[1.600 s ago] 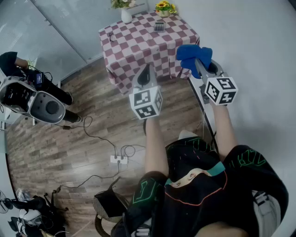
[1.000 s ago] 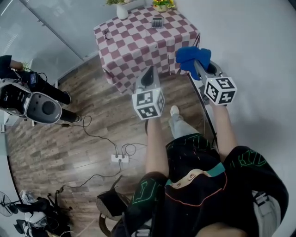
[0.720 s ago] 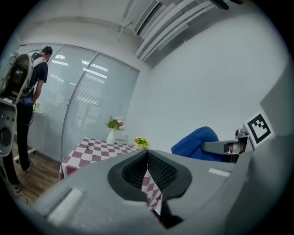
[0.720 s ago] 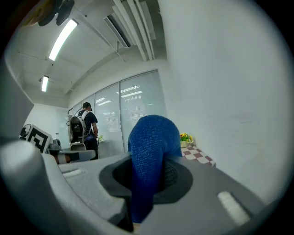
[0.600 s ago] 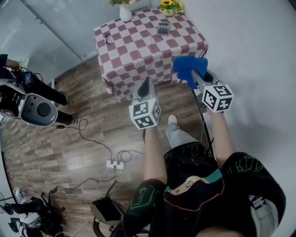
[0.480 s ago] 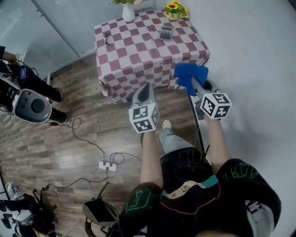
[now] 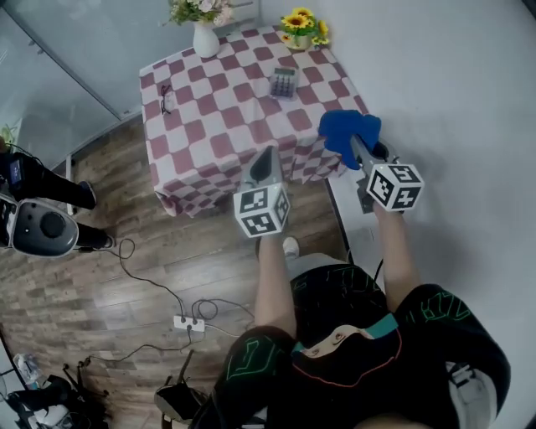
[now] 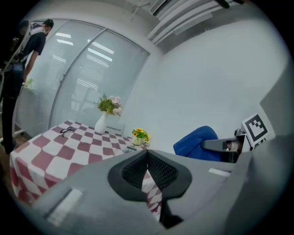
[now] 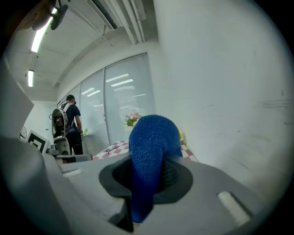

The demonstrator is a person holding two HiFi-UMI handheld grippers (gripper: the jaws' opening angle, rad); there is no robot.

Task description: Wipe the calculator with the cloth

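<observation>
Floor (image 7: pixel 167 251): dark wood planks, power strip (image 7: pixel 188 323) and loose cables lying on it | Walls: plain white wall (image 7: pixel 452 75) at right, frosted glass partition (image 7: pixel 75 50) at left | Furniture: table (image 7: pixel 218 109) under red-and-white checked cover | Light: ceiling strip lamps (image 9: pixel 39 34) lit.

The checkered table (image 7: pixel 209 109) is looked down on steeply from the head, beyond the left gripper (image 7: pixel 267 157) and right gripper (image 7: pixel 362 152). Each gripper view is taken close along its own jaws, roughly level, toward that table; its flowers (image 7: pixel 199 10) are shared by all three.
</observation>
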